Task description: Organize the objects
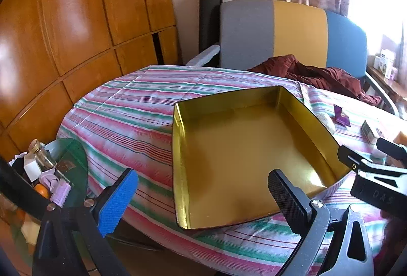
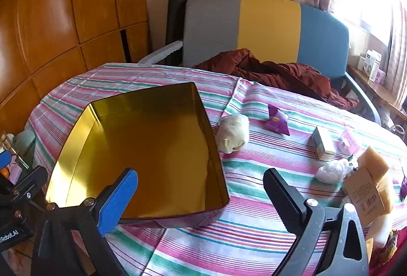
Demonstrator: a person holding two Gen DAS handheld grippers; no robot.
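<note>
Nothing had been sorted yet: the gold tin sat empty at the cloth's nine o'clock, the loose items lay scattered toward three, and the left gripper and right gripper gaped wide, holding nothing.

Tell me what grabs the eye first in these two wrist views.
The big empty gold-lined tin box on the striped tablecloth, straight ahead of both open grippers. To its right lie small loose items: a cream fuzzy ball, a purple packet and a small carton. Behind the table stands a chair in grey, yellow and blue with dark red cloth heaped on it.
</note>
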